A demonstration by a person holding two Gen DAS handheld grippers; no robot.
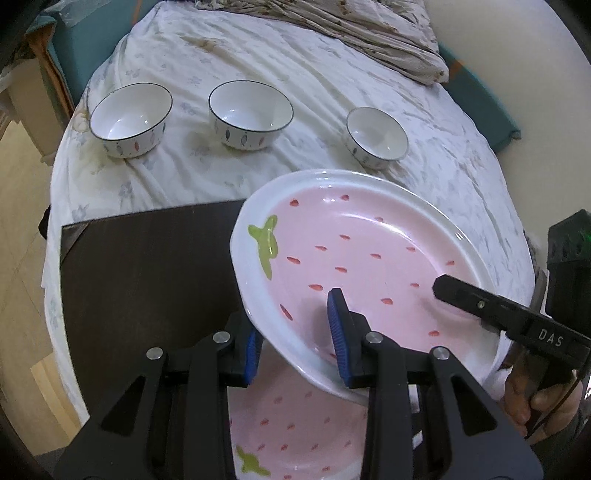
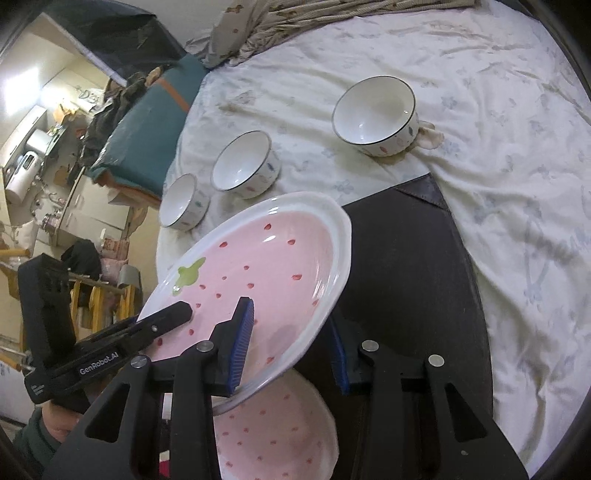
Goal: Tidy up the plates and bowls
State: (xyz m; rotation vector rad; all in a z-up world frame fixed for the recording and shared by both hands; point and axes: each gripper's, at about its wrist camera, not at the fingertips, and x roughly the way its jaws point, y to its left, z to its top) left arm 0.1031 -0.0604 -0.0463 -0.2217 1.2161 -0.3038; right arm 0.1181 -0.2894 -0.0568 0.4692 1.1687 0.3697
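A pink strawberry plate (image 1: 369,258) (image 2: 258,277) is held tilted above a second strawberry plate (image 1: 295,435) (image 2: 273,432) lying on a dark board (image 1: 147,277) (image 2: 406,277). My left gripper (image 1: 295,343) straddles the upper plate's near rim, one blue pad above, one below. My right gripper (image 2: 291,343) straddles the opposite rim the same way; its finger shows in the left wrist view (image 1: 476,302). Three white bowls (image 1: 129,120) (image 1: 251,112) (image 1: 376,133) stand apart on the bedsheet beyond; they also show in the right wrist view (image 2: 376,112) (image 2: 243,164) (image 2: 183,203).
The board lies on a bed with a floral sheet (image 1: 332,74) (image 2: 517,184). A crumpled blanket (image 1: 351,33) lies at the far end. A teal mattress edge (image 2: 155,122) and cluttered room furniture (image 2: 44,166) lie beyond the bed's side.
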